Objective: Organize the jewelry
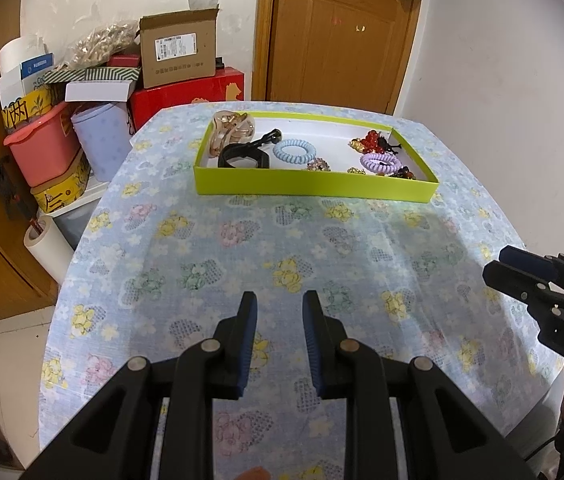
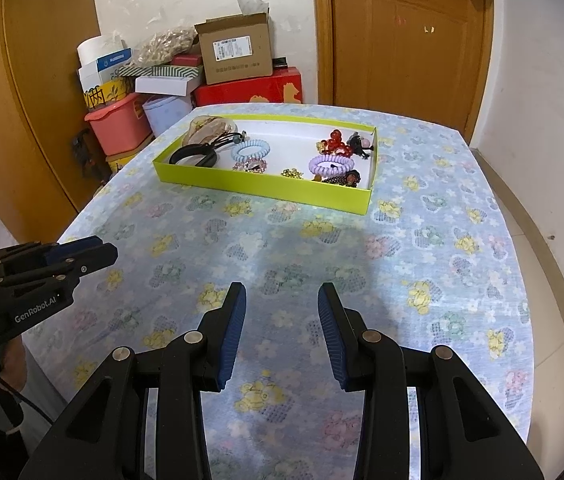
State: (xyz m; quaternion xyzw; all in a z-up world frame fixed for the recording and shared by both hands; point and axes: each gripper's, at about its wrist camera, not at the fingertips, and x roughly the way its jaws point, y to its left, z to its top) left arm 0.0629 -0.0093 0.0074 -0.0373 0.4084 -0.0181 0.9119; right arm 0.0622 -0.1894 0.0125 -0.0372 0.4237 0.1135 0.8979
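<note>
A lime green tray (image 1: 314, 189) (image 2: 257, 186) stands at the far side of the table. In it lie a beige hair claw (image 1: 230, 128), a black strap band (image 1: 243, 157), a blue coil hair tie (image 1: 294, 151) (image 2: 250, 150), a purple coil hair tie (image 1: 381, 162) (image 2: 330, 165), a red bead piece (image 1: 370, 141) (image 2: 334, 145) and several small brooches. My left gripper (image 1: 279, 300) is open and empty above the near cloth. My right gripper (image 2: 282, 292) is open and empty, also near me. Each shows at the edge of the other's view.
The table carries a pale blue floral cloth (image 1: 282, 248). Beyond its far left corner stand stacked boxes: a cardboard box (image 1: 179, 50), a red box (image 1: 189, 96), a pink tub (image 1: 43, 146). A wooden door (image 1: 342, 32) is behind; a white wall is right.
</note>
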